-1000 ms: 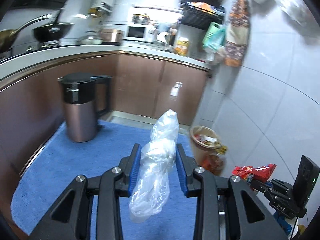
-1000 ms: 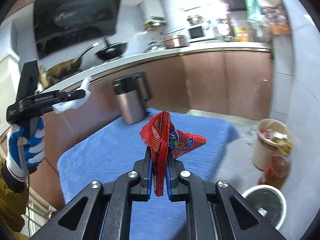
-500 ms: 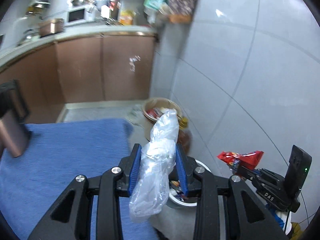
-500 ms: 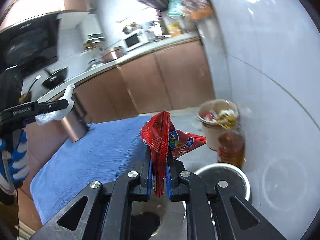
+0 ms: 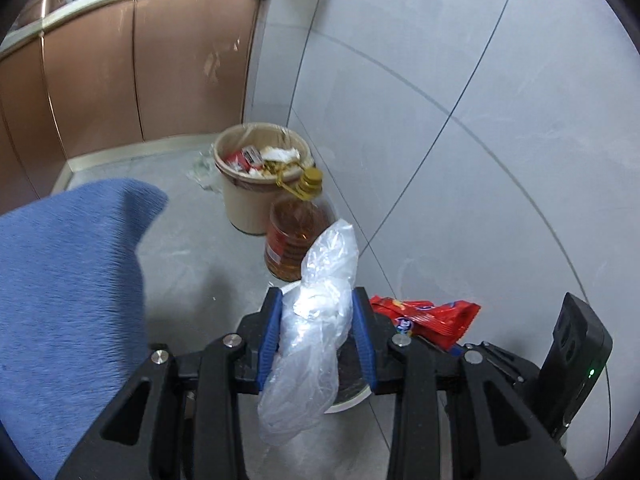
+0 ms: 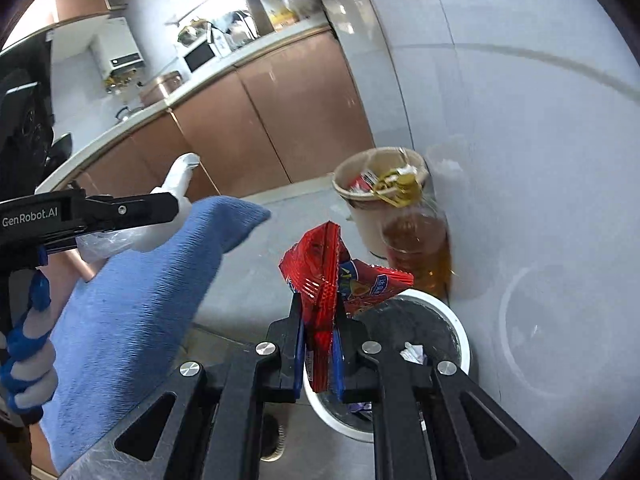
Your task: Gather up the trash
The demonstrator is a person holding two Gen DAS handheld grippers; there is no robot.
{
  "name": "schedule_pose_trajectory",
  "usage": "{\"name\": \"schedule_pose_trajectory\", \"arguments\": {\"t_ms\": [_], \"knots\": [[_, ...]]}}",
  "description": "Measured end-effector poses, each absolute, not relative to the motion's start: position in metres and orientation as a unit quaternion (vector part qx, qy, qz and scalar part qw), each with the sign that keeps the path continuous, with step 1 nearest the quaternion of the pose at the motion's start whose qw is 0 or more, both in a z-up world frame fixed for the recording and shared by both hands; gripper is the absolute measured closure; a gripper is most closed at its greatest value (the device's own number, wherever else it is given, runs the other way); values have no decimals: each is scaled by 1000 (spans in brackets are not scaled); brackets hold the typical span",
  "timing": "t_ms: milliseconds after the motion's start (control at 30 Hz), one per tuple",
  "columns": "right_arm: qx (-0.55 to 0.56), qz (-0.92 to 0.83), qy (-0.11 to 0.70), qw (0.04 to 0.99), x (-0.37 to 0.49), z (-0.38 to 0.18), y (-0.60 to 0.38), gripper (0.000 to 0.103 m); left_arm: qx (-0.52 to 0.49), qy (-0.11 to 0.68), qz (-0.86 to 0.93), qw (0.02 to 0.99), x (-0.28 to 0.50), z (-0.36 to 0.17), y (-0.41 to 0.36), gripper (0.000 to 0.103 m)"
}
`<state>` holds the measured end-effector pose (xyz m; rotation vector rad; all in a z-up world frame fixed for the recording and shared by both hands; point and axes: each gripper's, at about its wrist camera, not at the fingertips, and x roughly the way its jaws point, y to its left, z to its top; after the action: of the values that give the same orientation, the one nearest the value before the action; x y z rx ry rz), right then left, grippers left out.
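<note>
over the floor by the wall: both claws hang above a white round bin with a dark liner point(image 6: 460, 332), likely so each piece can fall straight in.
left claw point(image 5: 316, 336): its blue pads press the sides of a crumpled clear plastic bag point(image 5: 316, 320); the grip sits at the bag's middle, so both ends flop free, one up and one hanging down.
right claw point(image 6: 318, 344): its jaws are opening around a red crinkled snack wrapper point(image 6: 324, 276), which stands upright between them; the pads look close on the foil, so i judge it not yet dropped.
wrapper position: its lower edge hangs over the bin's rim, and some scraps of paper already lie inside.
bag position: from the left wrist view it covers most of the bin, so it seems to be above the opening too.
neighbours: a beige tub full of rubbish point(image 5: 260, 184) and an amber oil bottle with a yellow cap point(image 5: 298, 236) stand just beside the bin against the grey tiled wall.
blue cloth-covered surface point(image 5: 60, 280): its corner overhangs near the bin.
step judged: release.
</note>
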<state>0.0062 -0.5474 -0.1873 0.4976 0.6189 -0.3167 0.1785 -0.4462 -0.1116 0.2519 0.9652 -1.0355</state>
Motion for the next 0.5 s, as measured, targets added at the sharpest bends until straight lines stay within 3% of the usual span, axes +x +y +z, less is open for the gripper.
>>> {"name": "schedule_pose_trajectory", "arguments": {"t_ms": [167, 267, 400, 500], "knots": [[249, -167, 318, 900, 9, -205, -562, 89, 104, 464, -473, 742, 183, -130, -467, 60], [258, -182, 320, 893, 7, -212, -567, 80, 98, 470, -472, 740, 186, -133, -473, 53], [258, -193, 322, 890, 4, -214, -570, 64, 102, 472, -476, 735, 185, -133, -474, 53], [253, -195, 323, 891, 2, -212, -566, 61, 111, 464, -473, 741, 181, -129, -469, 53]]}}
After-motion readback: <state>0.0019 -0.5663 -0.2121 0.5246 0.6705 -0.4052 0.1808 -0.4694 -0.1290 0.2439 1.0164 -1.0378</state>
